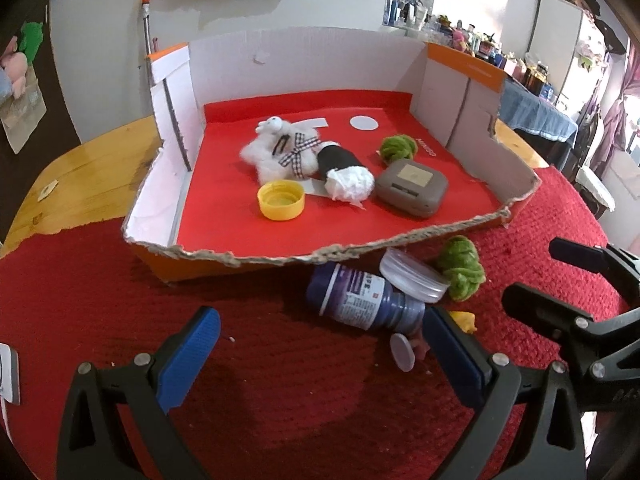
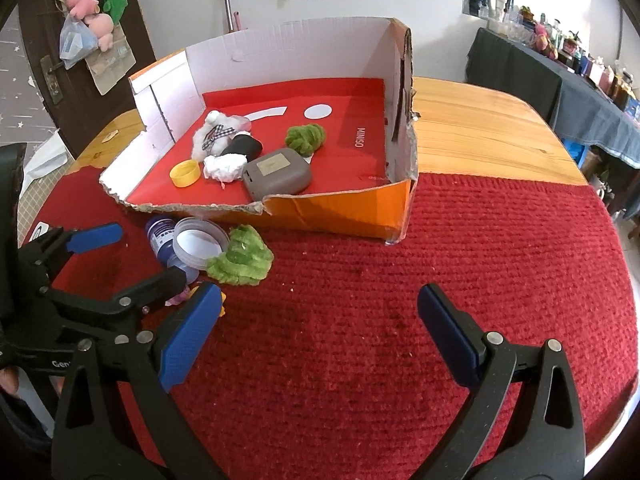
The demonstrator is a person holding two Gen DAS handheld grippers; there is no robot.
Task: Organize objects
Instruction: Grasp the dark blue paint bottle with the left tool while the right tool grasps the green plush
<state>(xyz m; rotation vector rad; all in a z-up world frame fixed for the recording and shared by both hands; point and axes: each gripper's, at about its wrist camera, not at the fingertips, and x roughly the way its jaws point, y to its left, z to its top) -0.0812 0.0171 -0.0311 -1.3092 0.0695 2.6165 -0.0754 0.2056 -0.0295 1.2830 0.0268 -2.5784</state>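
Observation:
A torn cardboard box (image 1: 280,258) with a red floor holds a white plush toy (image 1: 280,148), a black roll stuffed with white tissue (image 1: 344,172), a yellow cap (image 1: 280,200), a grey case (image 1: 412,188) and a green yarn ball (image 1: 396,148). In front of the box, on the red mat, lie a purple bottle (image 1: 360,300) on its side, a clear lid (image 1: 412,276) and a second green yarn ball (image 1: 460,268). My left gripper (image 1: 324,348) is open just short of the bottle. My right gripper (image 2: 320,336) is open over bare mat, to the right of the yarn ball (image 2: 240,256).
A small yellow piece (image 1: 464,320) and a white disc (image 1: 404,352) lie by the left gripper's right finger. The wooden table (image 2: 480,128) shows beyond the mat. The box's back and side walls (image 2: 396,80) stand tall; its front edge is low and torn.

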